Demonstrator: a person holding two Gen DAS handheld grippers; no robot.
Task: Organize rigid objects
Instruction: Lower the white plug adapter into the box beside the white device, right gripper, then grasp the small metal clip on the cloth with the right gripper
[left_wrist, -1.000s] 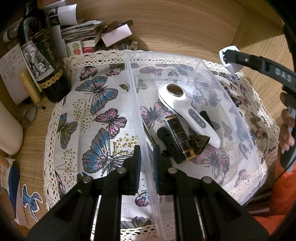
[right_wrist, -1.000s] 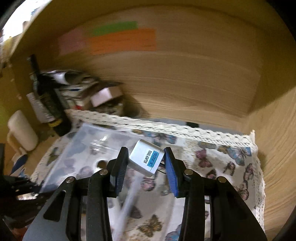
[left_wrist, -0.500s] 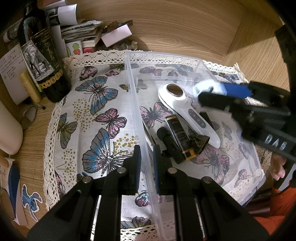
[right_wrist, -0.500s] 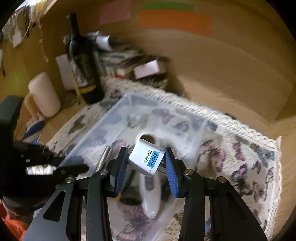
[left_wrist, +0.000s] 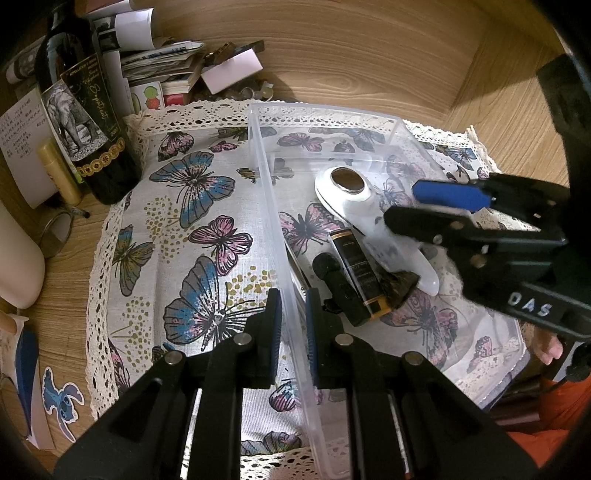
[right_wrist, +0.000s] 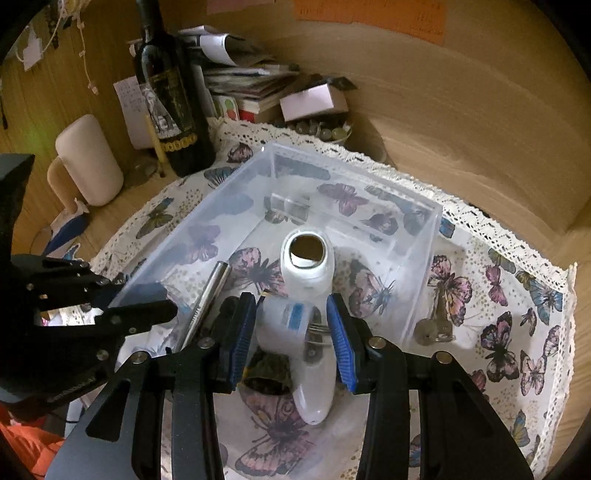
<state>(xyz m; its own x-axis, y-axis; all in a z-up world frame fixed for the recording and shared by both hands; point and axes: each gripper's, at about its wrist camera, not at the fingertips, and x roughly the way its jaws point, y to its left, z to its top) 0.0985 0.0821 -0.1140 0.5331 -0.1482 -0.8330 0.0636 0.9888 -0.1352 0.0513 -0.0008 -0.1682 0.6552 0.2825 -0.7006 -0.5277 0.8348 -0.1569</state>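
Observation:
A clear plastic bin (left_wrist: 275, 192) (right_wrist: 424, 236) sits on a butterfly cloth. Inside lie a white handheld device (left_wrist: 347, 192) (right_wrist: 308, 269), a black and gold tube (left_wrist: 356, 269), a small black gadget (left_wrist: 332, 275) and a silver pen (right_wrist: 212, 291). My left gripper (left_wrist: 293, 306) is shut on the bin's left wall. My right gripper (right_wrist: 291, 328) hovers over the bin with its jaws spread; the white travel adapter (right_wrist: 288, 319) with a blue label sits blurred and loose between them, over the white device. The right gripper also shows in the left wrist view (left_wrist: 424, 208).
A dark wine bottle (left_wrist: 85, 110) (right_wrist: 170, 96), stacked books and papers (left_wrist: 162, 70) and a cream cylinder (right_wrist: 88, 158) stand behind and left of the cloth. A key (right_wrist: 436, 325) lies on the cloth right of the bin. A wooden wall runs behind.
My right gripper moved down over the bin and opened its jaws, letting go of the white adapter. My left gripper stayed clamped on the bin wall.

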